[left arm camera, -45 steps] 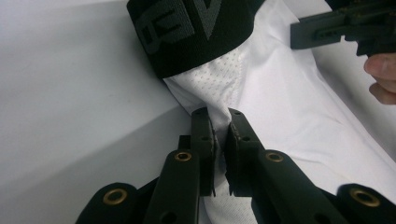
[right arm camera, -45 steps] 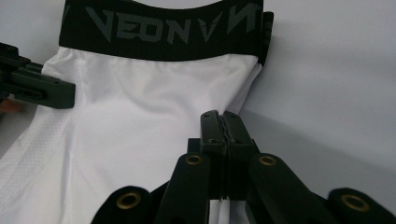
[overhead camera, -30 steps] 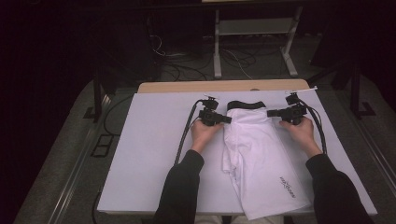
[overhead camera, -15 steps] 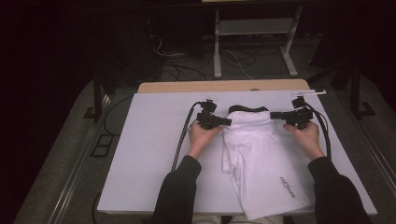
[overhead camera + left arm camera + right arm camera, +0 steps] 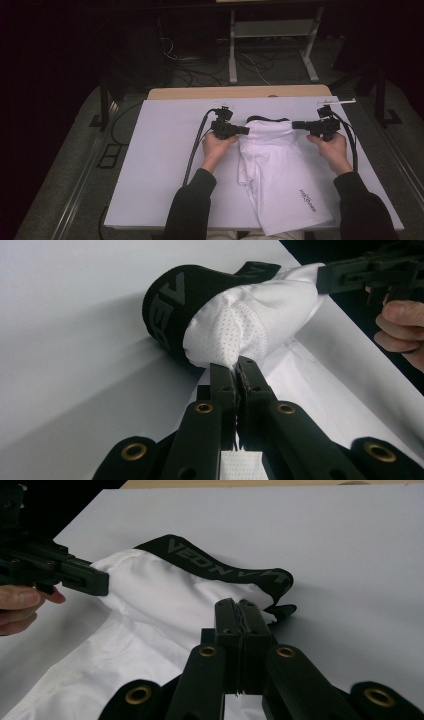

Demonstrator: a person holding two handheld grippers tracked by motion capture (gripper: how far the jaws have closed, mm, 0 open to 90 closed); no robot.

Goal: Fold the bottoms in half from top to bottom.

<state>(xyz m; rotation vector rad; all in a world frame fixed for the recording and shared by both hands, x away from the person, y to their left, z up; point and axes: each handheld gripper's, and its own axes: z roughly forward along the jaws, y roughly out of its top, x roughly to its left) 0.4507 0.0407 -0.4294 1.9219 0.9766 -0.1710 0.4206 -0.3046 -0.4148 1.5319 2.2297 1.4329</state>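
Observation:
A pair of white mesh shorts (image 5: pixel 280 170) with a black lettered waistband (image 5: pixel 267 119) lies lengthwise on the white table (image 5: pixel 160 165), waist end far from me. My left gripper (image 5: pixel 245 131) is shut on the white fabric at the waist's left side, pinching a fold (image 5: pixel 235 367) just below the waistband (image 5: pixel 165 305). On the right side of the waist, my right gripper (image 5: pixel 296 125) is shut on the shorts (image 5: pixel 150 600), its tips (image 5: pixel 241 605) under the waistband (image 5: pixel 220 570). The waist end hangs stretched between the two grippers, slightly off the table.
The table's wooden far edge (image 5: pixel 240 92) lies beyond the shorts. Cables (image 5: pixel 192 150) trail from the left gripper along the table. A metal stand (image 5: pixel 270 45) and floor cables sit in the dark behind the table. White tabletop stretches to the left of the shorts.
The right gripper has moved right and the left slightly left, both holding the shorts. The waist end is now spread wider between them.

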